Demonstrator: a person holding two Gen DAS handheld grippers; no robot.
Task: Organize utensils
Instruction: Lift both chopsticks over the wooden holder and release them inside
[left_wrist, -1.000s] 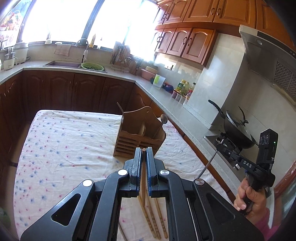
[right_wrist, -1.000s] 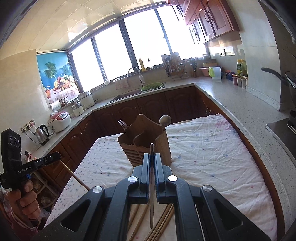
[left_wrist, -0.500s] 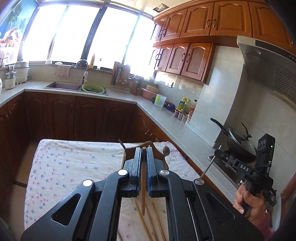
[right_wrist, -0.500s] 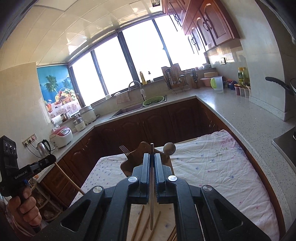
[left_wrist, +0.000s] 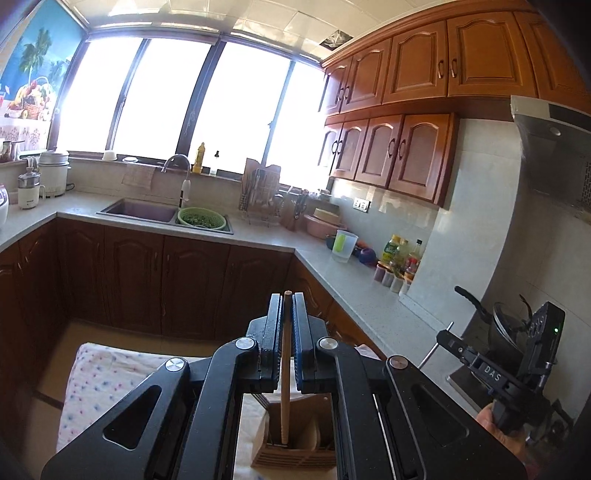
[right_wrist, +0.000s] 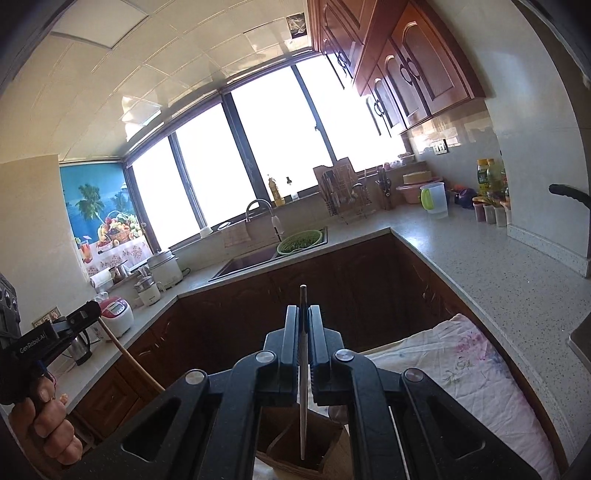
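My left gripper (left_wrist: 287, 301) is shut on a wooden chopstick (left_wrist: 284, 387) that hangs upright, its lower end in or just above the wooden utensil holder (left_wrist: 295, 443) on the table. My right gripper (right_wrist: 303, 314) is shut on a thin metal utensil (right_wrist: 303, 398), also upright, its tip over the holder (right_wrist: 295, 439). In the left wrist view the right gripper (left_wrist: 441, 334) appears at the right with the metal rod below it. In the right wrist view the left gripper (right_wrist: 94, 308) appears at the left with the chopstick (right_wrist: 129, 360).
The holder stands on a table under a floral white cloth (left_wrist: 99, 380). An L-shaped counter (left_wrist: 354, 291) runs behind with a sink (left_wrist: 140, 212), a green colander (left_wrist: 201, 218), bottles and jars. A wok (left_wrist: 506, 332) sits on the stove at the right.
Both grippers have risen and tilted up. The holder now sits low between the fingers in both views, with each held utensil hanging down over it. The loose chopsticks on the cloth are out of view.
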